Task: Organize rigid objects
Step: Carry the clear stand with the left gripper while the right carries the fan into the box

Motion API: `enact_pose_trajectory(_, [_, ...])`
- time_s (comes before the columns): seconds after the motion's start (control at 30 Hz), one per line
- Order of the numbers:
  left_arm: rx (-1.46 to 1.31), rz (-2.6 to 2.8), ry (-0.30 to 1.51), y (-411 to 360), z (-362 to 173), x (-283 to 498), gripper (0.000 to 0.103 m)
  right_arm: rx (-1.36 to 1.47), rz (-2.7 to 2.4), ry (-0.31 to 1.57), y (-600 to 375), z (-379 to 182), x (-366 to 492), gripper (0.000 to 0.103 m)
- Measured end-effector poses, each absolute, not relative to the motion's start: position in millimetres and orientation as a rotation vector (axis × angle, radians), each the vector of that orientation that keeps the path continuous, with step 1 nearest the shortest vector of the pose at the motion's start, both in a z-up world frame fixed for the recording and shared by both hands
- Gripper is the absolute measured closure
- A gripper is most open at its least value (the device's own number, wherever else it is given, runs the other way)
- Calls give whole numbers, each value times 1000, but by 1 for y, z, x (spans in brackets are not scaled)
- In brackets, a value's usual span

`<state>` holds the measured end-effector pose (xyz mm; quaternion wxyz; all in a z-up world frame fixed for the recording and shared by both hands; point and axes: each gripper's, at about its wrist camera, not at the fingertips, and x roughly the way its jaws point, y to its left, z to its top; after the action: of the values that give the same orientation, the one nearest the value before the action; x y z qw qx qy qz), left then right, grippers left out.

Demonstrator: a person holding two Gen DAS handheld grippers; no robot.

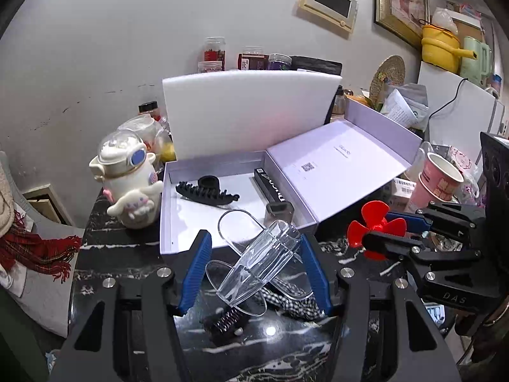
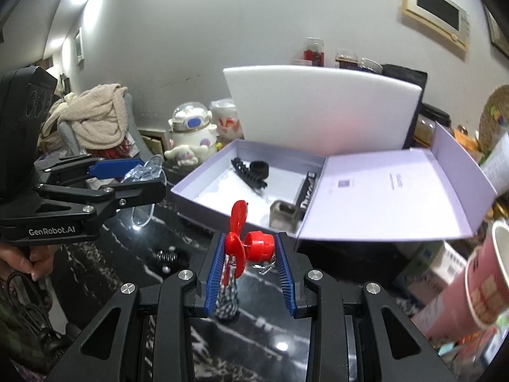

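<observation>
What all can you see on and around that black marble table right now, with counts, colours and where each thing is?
Open white cardboard box: one, white, on the black marble table, lid flap lying to the right.
Black toothed hair claw: one, black, inside the box.
Black printed oblong carton: one, black, inside, by the hinge.
Small smoky square container: one, grey, at the box's front.
White foam sheet: one, white, standing behind the box.
Cream cartoon-dog figurine jar: one, cream, left of the box.
Pink paper cup: one, pink, right of the box.
Clear plastic holder: one, transparent, in the left gripper jaws.
Red plastic propeller fan: one, red, in the right gripper jaws.
</observation>
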<state>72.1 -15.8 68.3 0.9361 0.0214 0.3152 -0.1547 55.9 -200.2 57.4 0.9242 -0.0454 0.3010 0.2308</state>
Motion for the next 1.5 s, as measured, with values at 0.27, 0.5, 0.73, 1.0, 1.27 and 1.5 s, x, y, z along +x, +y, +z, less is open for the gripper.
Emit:
enact_pose_trajectory(0.27, [54, -293, 635, -13, 78, 97, 46, -116, 496, 596, -193, 72, 79, 71])
enact_pose_trajectory(0.5, [71, -295, 624, -12, 84, 119, 46, -117, 497, 584, -189, 82, 104, 71])
enact_pose_trajectory(0.73, [87, -305, 624, -15, 86, 147, 46, -121, 489, 585, -188, 87, 130, 71])
enact_pose_trajectory(1.0, [112, -312, 610, -16, 89, 178, 46, -136, 472, 569, -190, 92, 162, 71])
enact_pose_trajectory(1.27, [136, -324, 619, -20, 84, 210, 46, -131, 457, 577, -190, 85, 198, 71])
enact_pose_trajectory(1.5, [147, -303, 637, -25, 65, 235, 46, -129, 441, 602, -189, 69, 224, 71])
